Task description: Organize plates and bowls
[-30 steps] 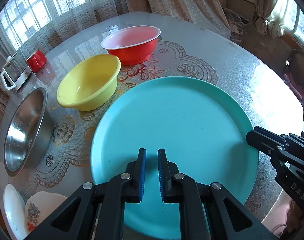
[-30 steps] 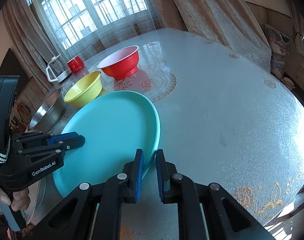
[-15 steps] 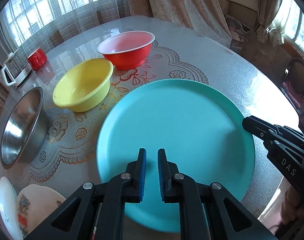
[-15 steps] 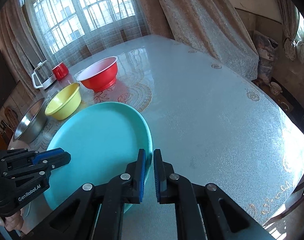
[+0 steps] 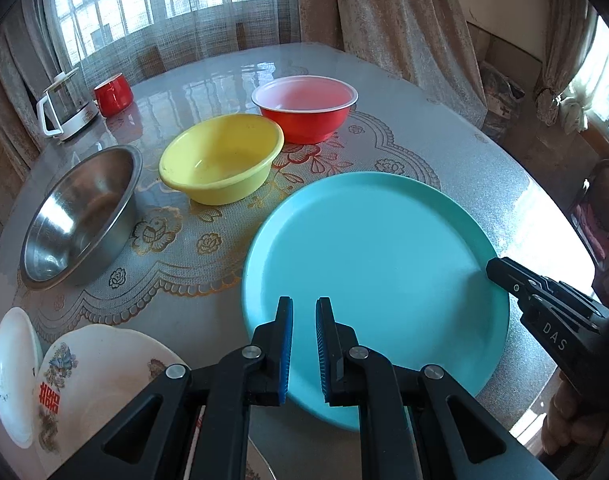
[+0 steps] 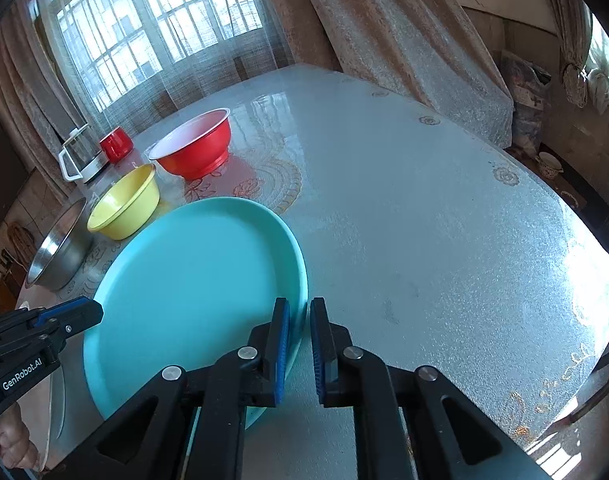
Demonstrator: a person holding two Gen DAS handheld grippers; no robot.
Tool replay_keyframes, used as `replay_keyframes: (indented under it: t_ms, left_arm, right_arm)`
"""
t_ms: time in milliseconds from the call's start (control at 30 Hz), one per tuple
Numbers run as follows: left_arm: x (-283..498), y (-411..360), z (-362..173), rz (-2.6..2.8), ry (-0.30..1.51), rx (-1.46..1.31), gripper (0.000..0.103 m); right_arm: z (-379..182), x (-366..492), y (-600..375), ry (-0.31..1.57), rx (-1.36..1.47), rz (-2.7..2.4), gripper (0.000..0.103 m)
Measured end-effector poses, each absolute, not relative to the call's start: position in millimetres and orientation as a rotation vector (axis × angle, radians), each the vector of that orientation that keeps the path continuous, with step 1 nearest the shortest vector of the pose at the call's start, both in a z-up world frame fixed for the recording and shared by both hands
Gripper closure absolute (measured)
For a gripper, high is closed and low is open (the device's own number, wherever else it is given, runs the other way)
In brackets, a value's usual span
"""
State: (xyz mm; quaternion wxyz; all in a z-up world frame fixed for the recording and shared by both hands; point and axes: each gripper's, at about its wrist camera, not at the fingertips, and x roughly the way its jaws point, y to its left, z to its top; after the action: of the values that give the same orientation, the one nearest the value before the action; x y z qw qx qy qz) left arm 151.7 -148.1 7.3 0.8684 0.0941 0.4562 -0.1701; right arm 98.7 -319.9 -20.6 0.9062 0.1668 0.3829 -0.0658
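Note:
A large turquoise plate [image 5: 376, 264] lies flat on the table; it also shows in the right wrist view [image 6: 192, 280]. My left gripper [image 5: 304, 312] hovers over its near edge, jaws a narrow gap apart, holding nothing. My right gripper [image 6: 299, 316] is above the plate's right rim, jaws a narrow gap apart and empty; it shows at the plate's right edge in the left wrist view [image 5: 500, 272]. Beyond the plate stand a yellow bowl [image 5: 220, 158], a red bowl [image 5: 304, 106] and a steel bowl [image 5: 80, 216].
Patterned white dishes [image 5: 100, 376] and a small white plate [image 5: 12, 372] lie at the near left. A red mug [image 5: 113, 89] and a glass kettle [image 5: 66, 106] stand at the far left. The table [image 6: 444, 220] stretches to the right, with curtains and windows behind.
Both grippers drew back and up from the turquoise plate, so more of the table shows. The right jaws opened slightly. The plate stayed flat on the table.

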Motion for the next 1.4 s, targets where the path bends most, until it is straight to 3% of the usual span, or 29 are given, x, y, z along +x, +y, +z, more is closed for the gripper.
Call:
replay_keyframes:
  t_ms: [500,1000,1300,1400]
  left_arm:
    - [107.5,-75.2,35.6,-0.254,0.853,0.066,0.091]
    - [72.0,32.1,34.2,-0.100,0.797,-0.060,0.091]
    - [55.3,119.3,22.4,0.078,0.796,-0.195,0.090]
    - [53.3,145.5,21.1,0.129,0.775,-0.223,0.082]
  right_arm:
    - [-19.1,103.7,-310.9,0.812,0.302,-0.197,0.091]
    - [-17.6,112.3,-297.0,0.840,0.247,-0.225,0.073]
    - [9.9,109.1,-277.0,0.747,0.158,-0.283,0.067]
    - [30.5,112.0,-252.2,0.702,0.167,-0.155,0.066]
